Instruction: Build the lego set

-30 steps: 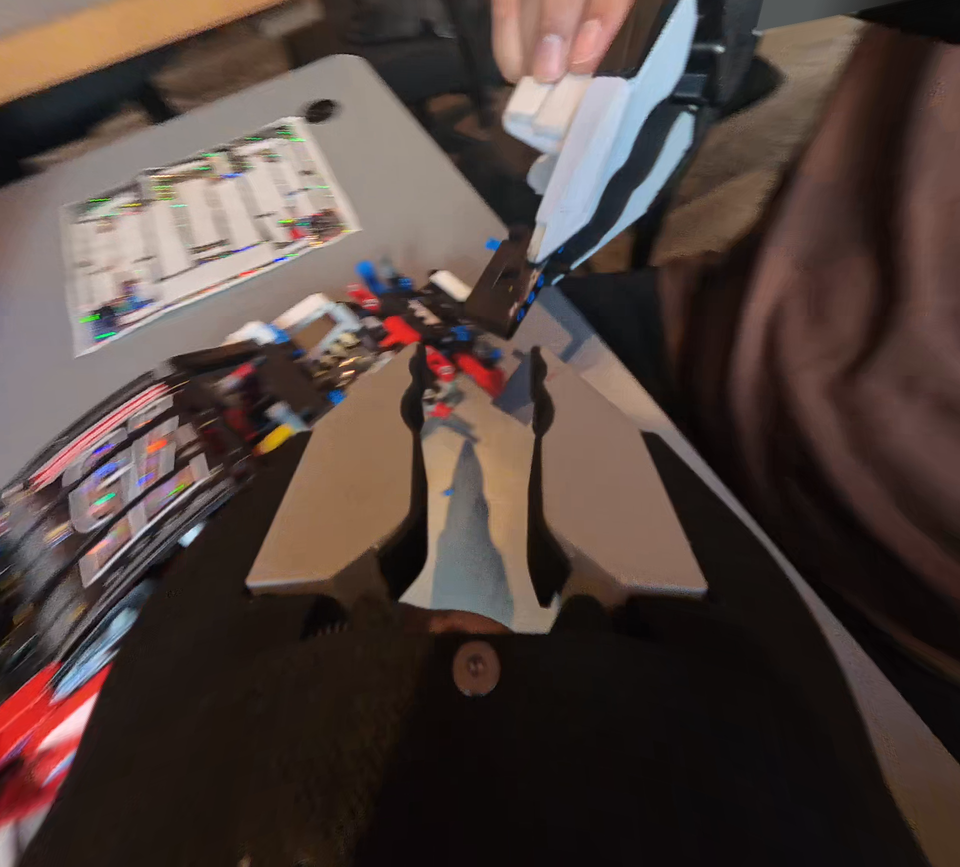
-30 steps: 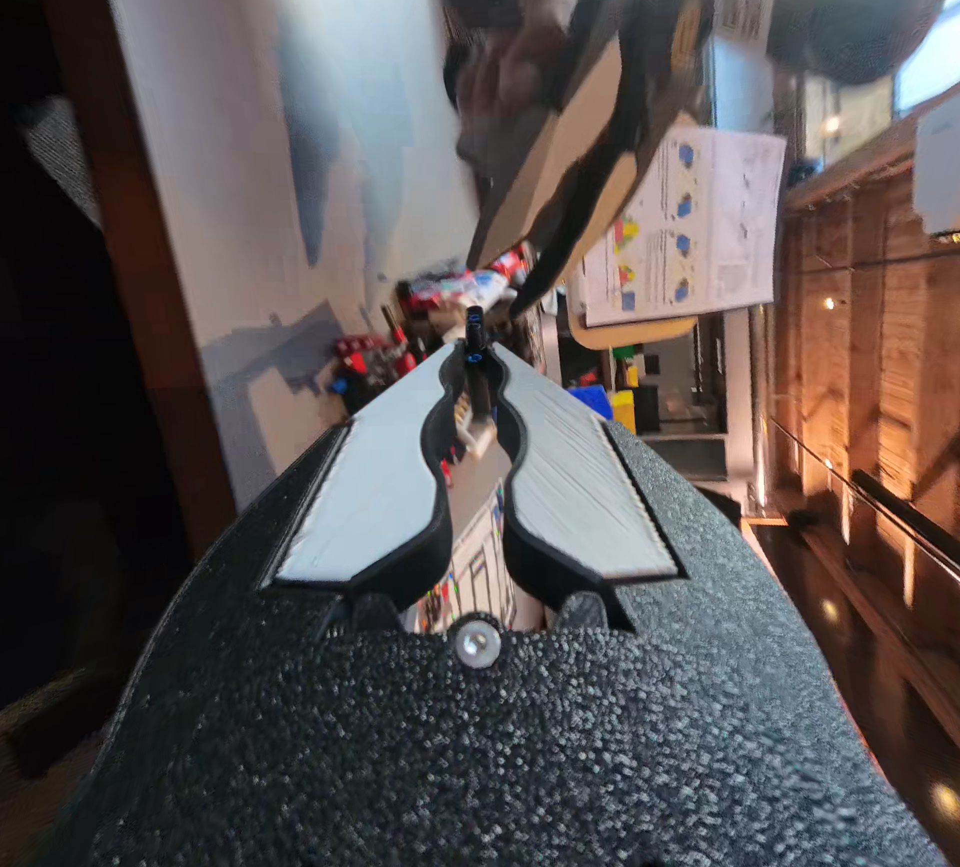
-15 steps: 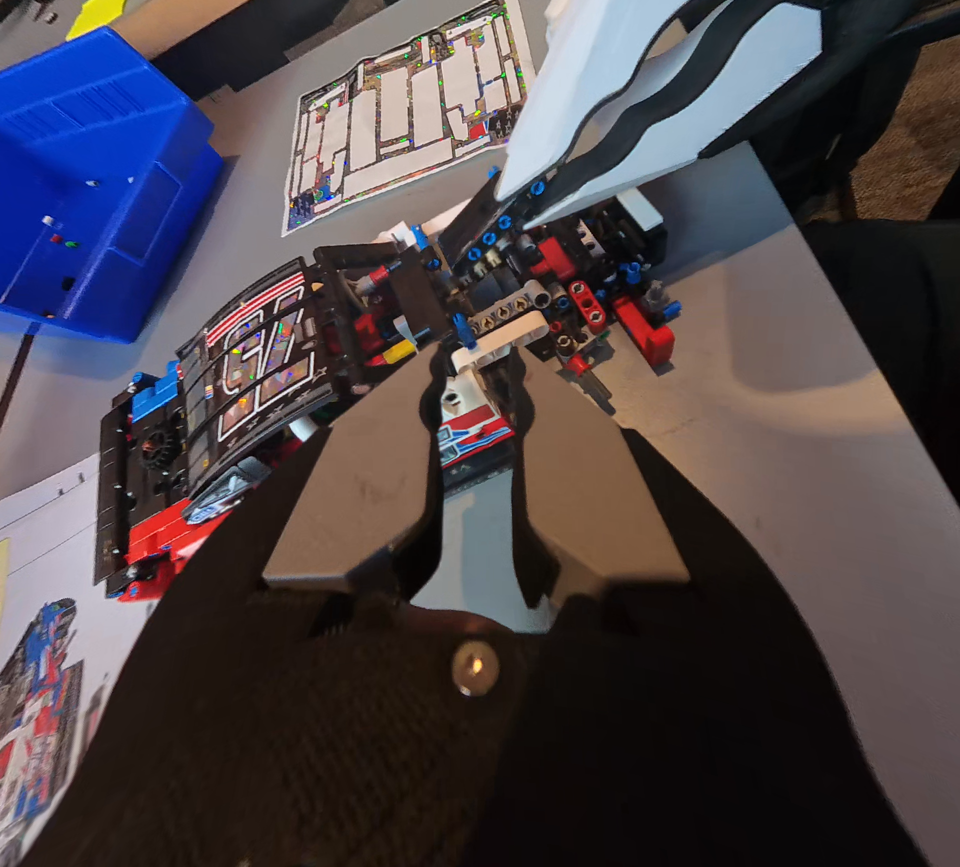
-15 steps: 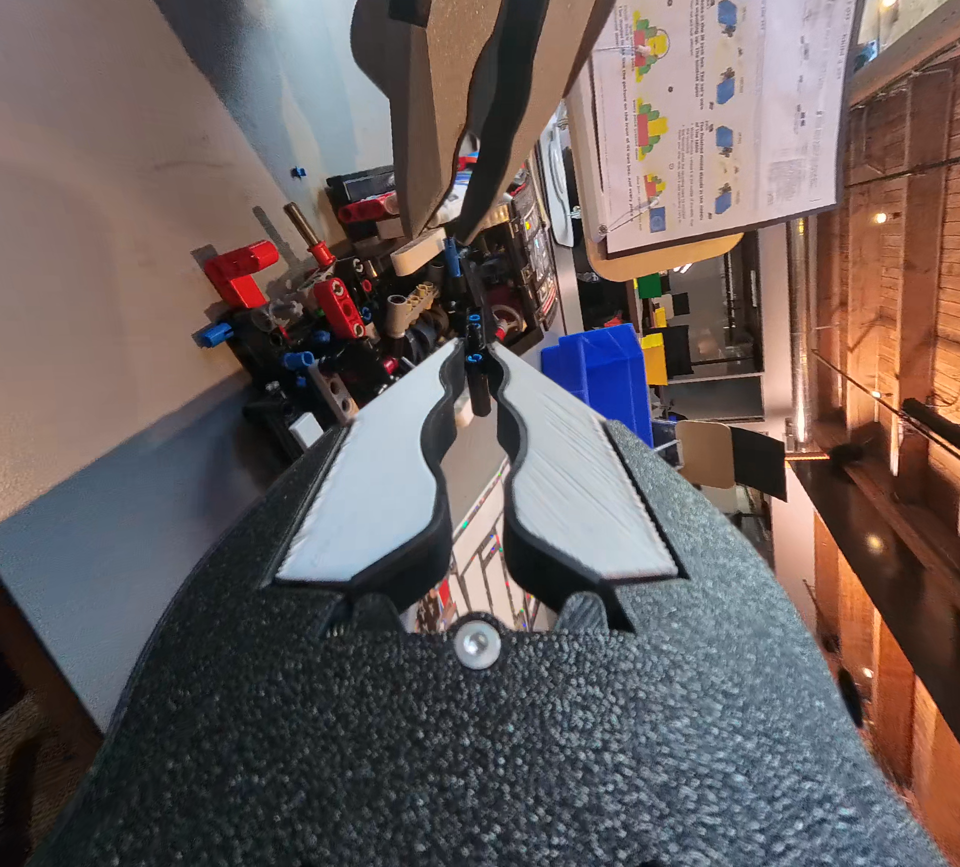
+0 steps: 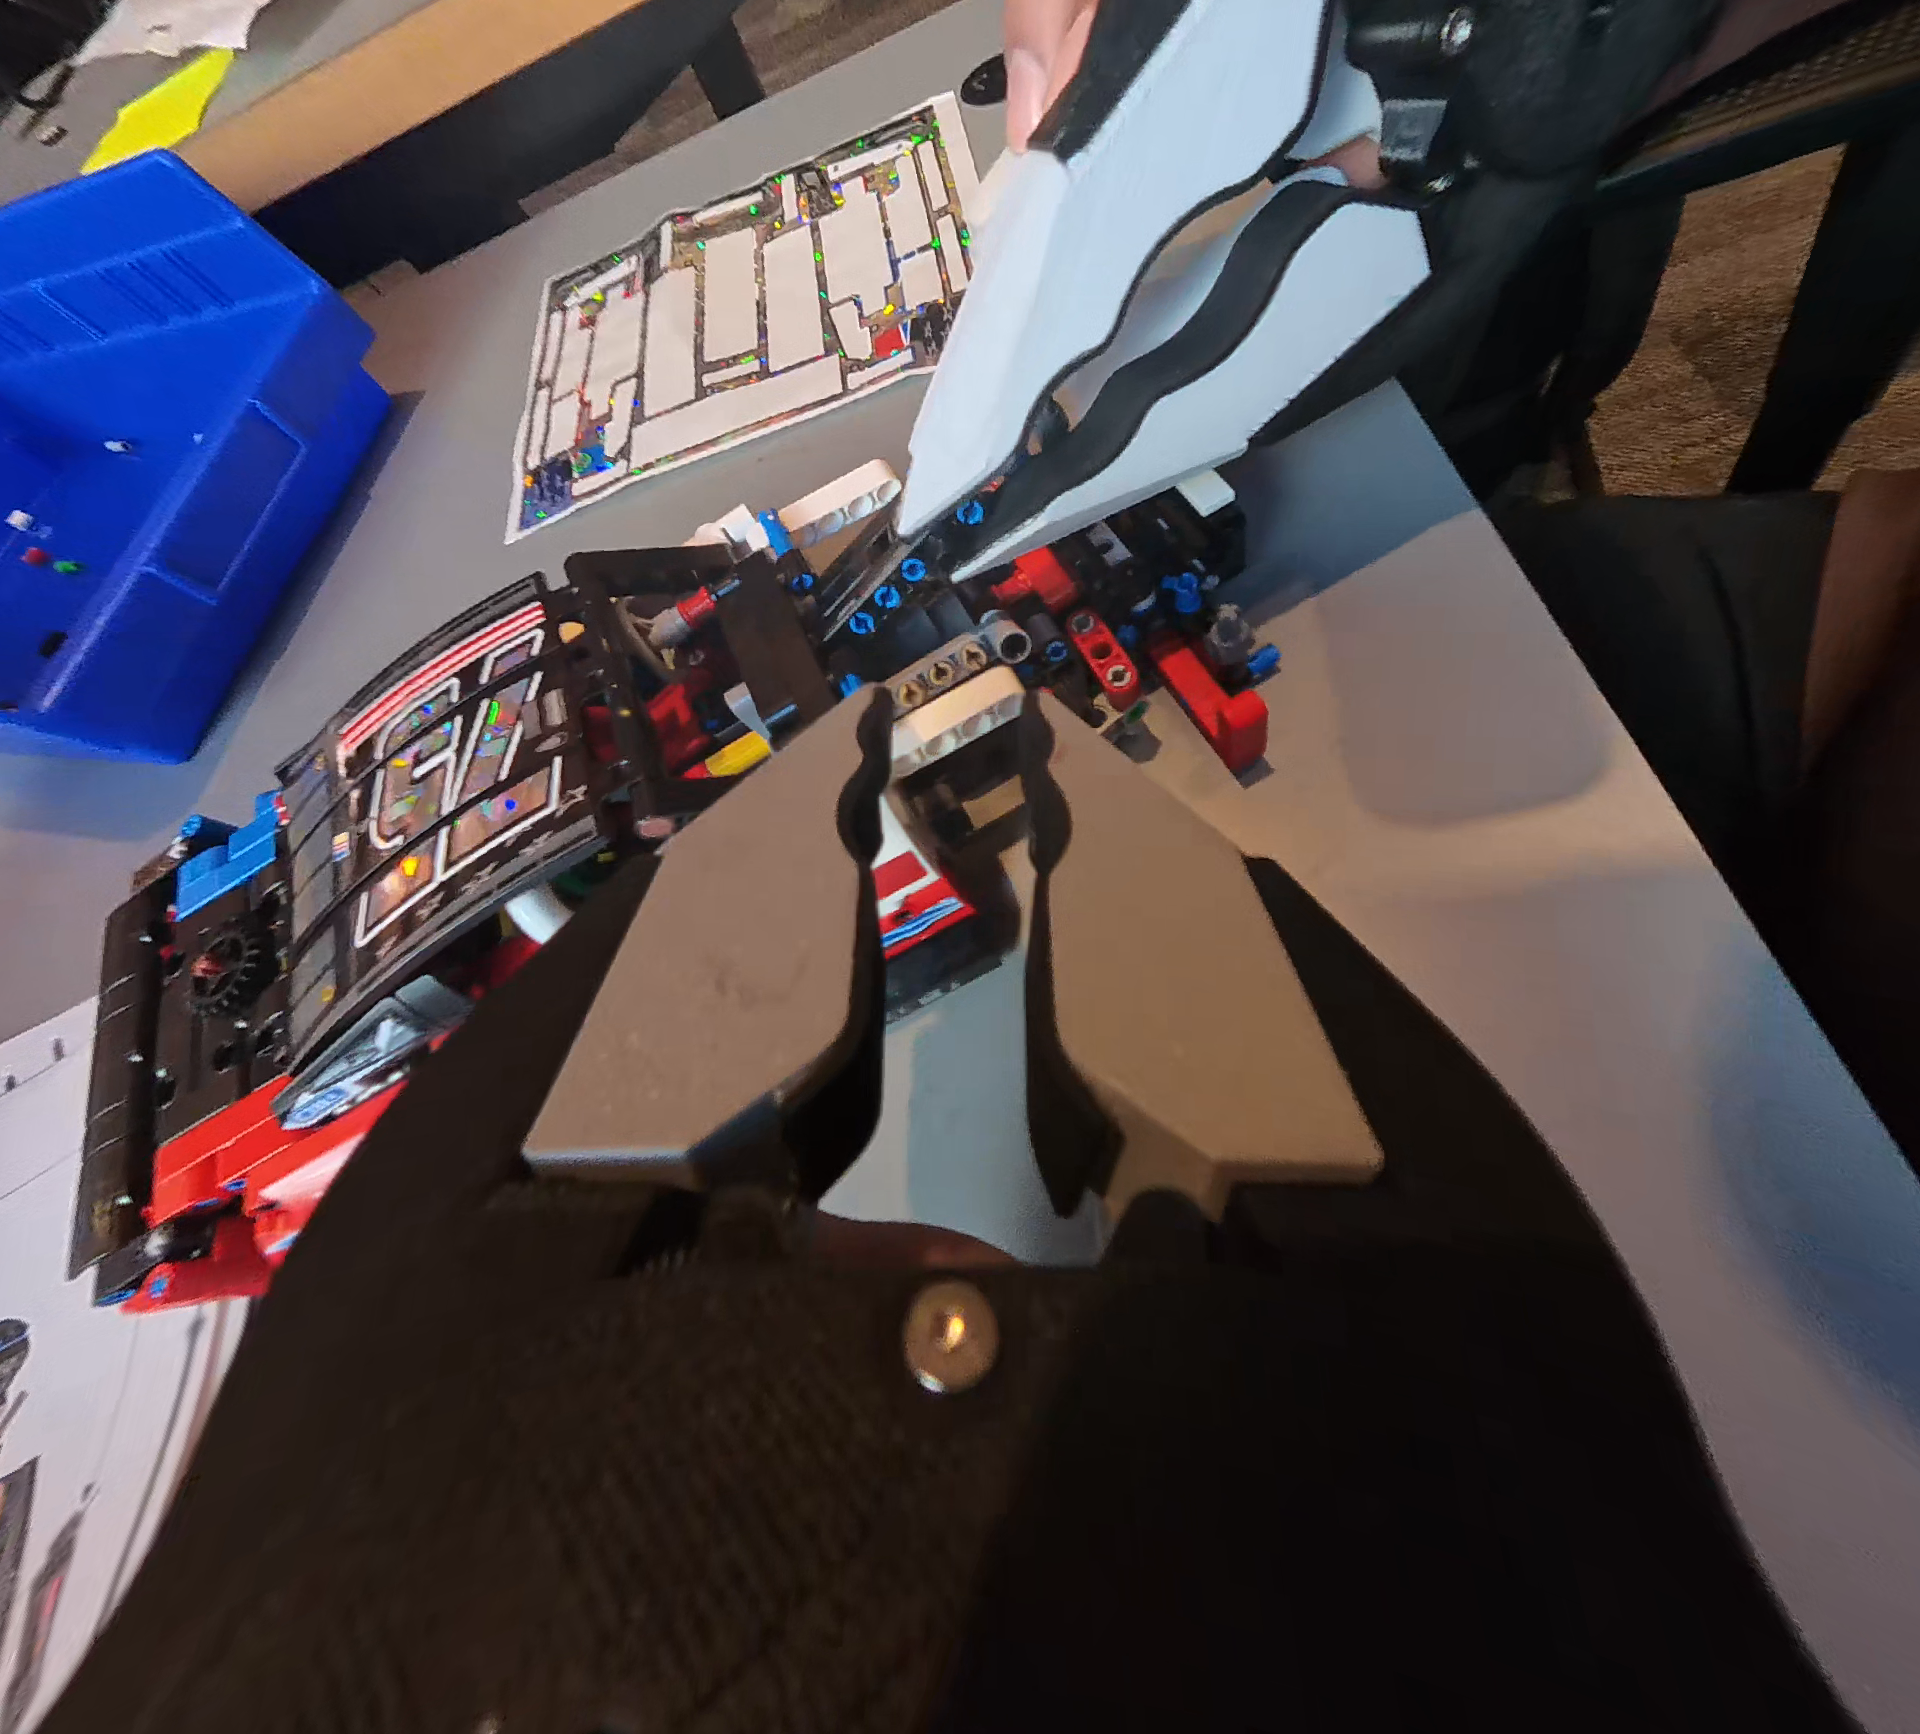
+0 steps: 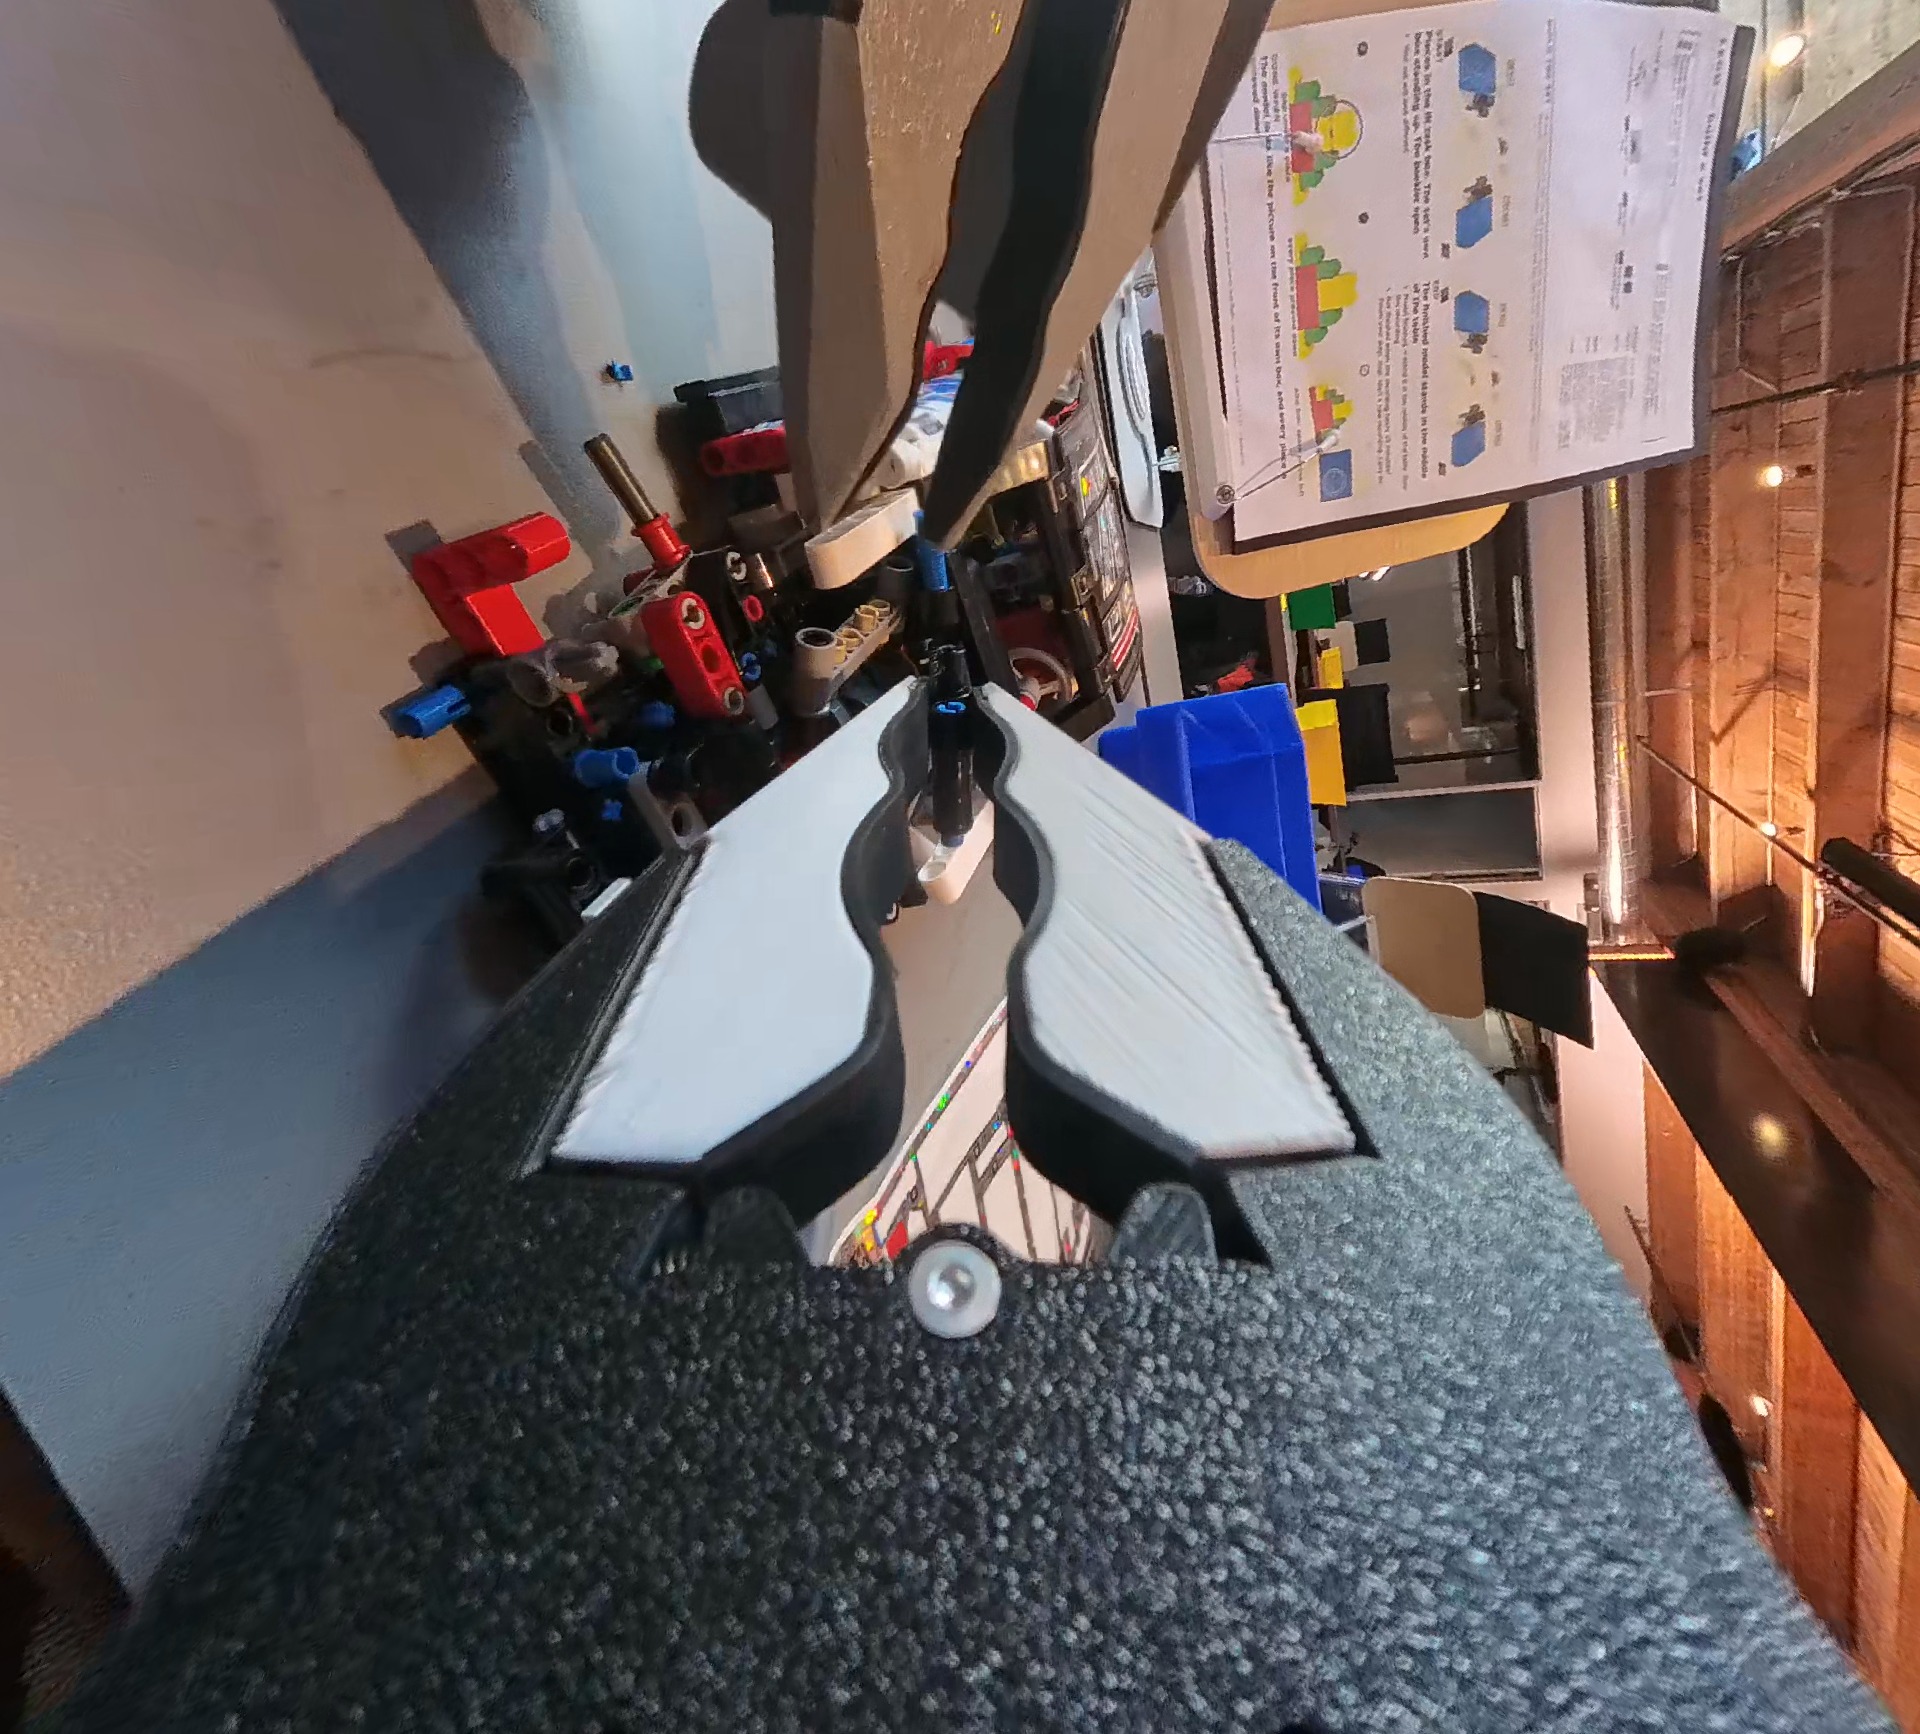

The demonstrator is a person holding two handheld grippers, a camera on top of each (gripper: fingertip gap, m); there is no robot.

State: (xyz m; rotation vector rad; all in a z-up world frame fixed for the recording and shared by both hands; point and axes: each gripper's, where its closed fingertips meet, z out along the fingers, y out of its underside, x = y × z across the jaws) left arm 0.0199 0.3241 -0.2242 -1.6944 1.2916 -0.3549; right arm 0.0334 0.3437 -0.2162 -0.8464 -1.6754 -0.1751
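A partly built lego car (image 5: 436, 791) with a black stickered hood and a red front lies on the grey table (image 5: 1455, 853). Its open rear frame (image 5: 1091, 635) shows red, blue and black parts. My left gripper (image 5: 956, 713) stands at the frame with a white beam (image 5: 961, 720) of the model between its fingertips. It also shows in the right wrist view (image 6: 878, 531), coming in from the top. My right gripper (image 6: 951, 702) is shut on a black piece with blue pins (image 6: 948, 749). In the left wrist view it (image 5: 940, 546) holds that piece (image 5: 878, 583) against the frame.
A sticker sheet (image 5: 748, 313) lies behind the car. A blue bin (image 5: 156, 458) stands at the left, also in the right wrist view (image 6: 1216, 770). An instruction booklet (image 5: 62, 1269) lies at the near left. The table edge (image 5: 1662, 853) runs close on the right. A clipboard with a sheet (image 6: 1455, 250) stands beyond. My left and right fingertips are right by each other.
Both grippers have come down onto the car's rear frame. My left gripper has closed in on the white beam. My right gripper has brought the black piece to the frame.
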